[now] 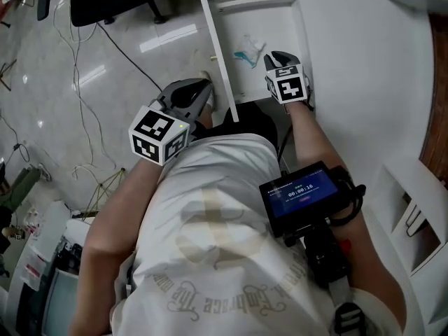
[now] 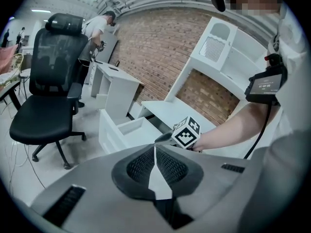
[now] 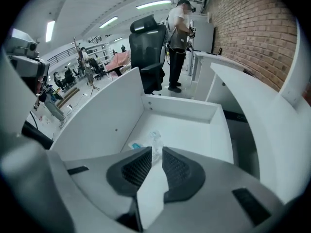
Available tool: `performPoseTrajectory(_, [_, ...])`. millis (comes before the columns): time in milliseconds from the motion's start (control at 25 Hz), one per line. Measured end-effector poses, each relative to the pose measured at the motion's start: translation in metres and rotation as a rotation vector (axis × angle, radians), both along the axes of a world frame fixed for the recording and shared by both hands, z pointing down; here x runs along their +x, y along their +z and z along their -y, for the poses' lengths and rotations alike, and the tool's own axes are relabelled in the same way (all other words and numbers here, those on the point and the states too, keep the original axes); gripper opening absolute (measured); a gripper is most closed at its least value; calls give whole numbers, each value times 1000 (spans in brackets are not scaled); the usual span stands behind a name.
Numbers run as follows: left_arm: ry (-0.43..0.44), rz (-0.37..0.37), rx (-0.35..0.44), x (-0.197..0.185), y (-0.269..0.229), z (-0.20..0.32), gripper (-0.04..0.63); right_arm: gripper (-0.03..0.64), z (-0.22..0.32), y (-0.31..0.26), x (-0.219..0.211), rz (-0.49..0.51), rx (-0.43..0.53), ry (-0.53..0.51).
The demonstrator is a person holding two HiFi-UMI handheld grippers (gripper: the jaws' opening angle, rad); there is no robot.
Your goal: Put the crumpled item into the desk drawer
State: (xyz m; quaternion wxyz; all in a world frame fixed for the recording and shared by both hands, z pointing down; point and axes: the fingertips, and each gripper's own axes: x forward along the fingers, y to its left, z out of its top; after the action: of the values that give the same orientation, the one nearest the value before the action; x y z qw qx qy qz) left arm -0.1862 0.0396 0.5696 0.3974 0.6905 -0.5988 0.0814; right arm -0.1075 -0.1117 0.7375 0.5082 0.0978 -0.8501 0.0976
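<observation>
The crumpled item (image 1: pixel 247 53), clear plastic with a blue patch, lies on the floor of the open white desk drawer (image 1: pixel 218 54). In the right gripper view the crumpled item (image 3: pixel 151 141) shows just beyond the jaw tips, lying on the floor inside the drawer (image 3: pixel 107 110). My right gripper (image 1: pixel 271 57) hangs over the drawer's right side, its jaws a narrow gap apart with nothing between them (image 3: pixel 156 150). My left gripper (image 1: pixel 207 94) sits at the outer face of the drawer front, shut and empty (image 2: pixel 155 147).
The white desk top (image 1: pixel 364 82) runs along the right of the drawer. A black office chair (image 2: pixel 48 96) stands on the tiled floor to the left, with loose cables (image 1: pixel 77 103) on the tiles. A person (image 3: pixel 177 42) stands far behind at another desk.
</observation>
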Motion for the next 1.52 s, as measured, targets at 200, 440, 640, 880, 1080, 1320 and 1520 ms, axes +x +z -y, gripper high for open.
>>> performPoseTrajectory(200, [40,-1,19,-8,-3,5,29,69,0,-15,4,19,20,59])
performPoseTrajectory(440, [77,3,35,-14,-10,-1,29,54,-12,-34,7,38,34,111])
performPoseTrajectory(640, [121,12,64,-17,-16,6,29,43,-20,-49,7,62,49,123])
performPoseTrajectory(880, [159,9,97,-12,-26,15,29,28,-26,-62,16,72,48,156])
performPoseTrajectory(1080, [188,18,122,-9,-38,20,29,23,-33,-80,21,95,54,173])
performPoseTrajectory(1320, [210,24,145,-10,-46,29,29,23,-38,-105,18,152,59,186])
performPoseTrajectory(1520, [229,28,151,-7,-48,36,29,21,-39,-130,15,213,67,199])
